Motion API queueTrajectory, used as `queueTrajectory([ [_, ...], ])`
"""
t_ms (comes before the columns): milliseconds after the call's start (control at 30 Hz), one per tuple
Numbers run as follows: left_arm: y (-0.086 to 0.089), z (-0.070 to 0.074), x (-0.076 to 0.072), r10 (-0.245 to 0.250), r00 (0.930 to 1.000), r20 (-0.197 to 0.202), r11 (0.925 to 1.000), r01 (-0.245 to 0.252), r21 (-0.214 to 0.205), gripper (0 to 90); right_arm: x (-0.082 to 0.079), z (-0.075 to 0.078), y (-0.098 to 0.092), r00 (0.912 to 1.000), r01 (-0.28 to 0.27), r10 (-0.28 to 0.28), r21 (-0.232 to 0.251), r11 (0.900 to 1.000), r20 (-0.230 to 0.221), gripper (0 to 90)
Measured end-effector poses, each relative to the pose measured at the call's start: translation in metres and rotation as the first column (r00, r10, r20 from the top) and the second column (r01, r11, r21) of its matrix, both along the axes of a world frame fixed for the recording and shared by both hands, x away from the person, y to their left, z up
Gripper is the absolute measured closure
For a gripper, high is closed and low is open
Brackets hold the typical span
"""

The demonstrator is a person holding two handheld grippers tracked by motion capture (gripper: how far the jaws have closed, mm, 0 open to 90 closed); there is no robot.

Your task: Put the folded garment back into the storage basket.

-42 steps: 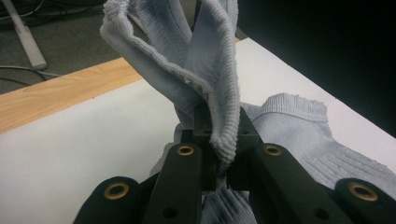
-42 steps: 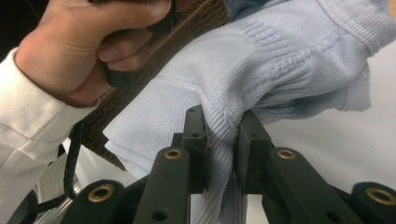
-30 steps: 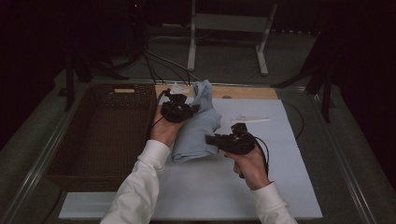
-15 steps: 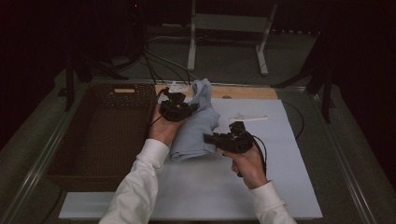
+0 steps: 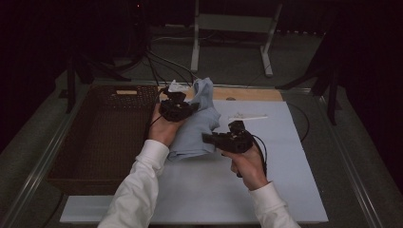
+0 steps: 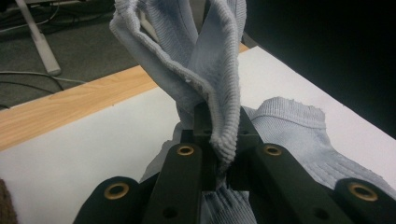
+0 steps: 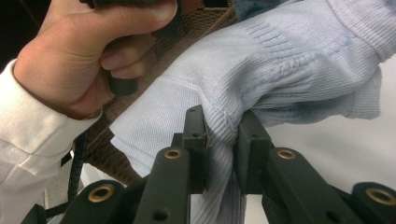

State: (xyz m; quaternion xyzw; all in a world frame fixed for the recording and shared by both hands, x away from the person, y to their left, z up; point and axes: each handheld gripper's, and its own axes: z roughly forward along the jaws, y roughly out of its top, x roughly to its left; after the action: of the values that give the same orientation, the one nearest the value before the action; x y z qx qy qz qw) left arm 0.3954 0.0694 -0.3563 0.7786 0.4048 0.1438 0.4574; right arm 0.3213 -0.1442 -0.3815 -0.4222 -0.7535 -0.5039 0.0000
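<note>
Garment: I see a pale blue knit garment bunched at the far left of the white mat, just right of the brown wicker basket.
Left gripper: my left gripper pinches a ribbed edge, jaws nearly closed on it.
Right gripper: my right gripper clamps a fold lower down, cloth squeezed between its pads.
Beyond: a wooden strip runs along the far edge.

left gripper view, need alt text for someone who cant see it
The left gripper has its two black jaws shut on a fold of a pale blue ribbed garment, which rises above them. Behind lie a white mat and a wooden strip.
</note>
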Motion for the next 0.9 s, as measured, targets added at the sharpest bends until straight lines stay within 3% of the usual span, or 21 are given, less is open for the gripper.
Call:
queueTrajectory([
  [900, 0.025, 0.016, -0.001, 0.01, 0.9996, 0.027, 0.9999, -0.01, 0.006, 85.8, 0.006, 0.007, 0.033, 0.9995, -0.032, 0.032, 0.015, 0.9994, 0.004, 77.3],
])
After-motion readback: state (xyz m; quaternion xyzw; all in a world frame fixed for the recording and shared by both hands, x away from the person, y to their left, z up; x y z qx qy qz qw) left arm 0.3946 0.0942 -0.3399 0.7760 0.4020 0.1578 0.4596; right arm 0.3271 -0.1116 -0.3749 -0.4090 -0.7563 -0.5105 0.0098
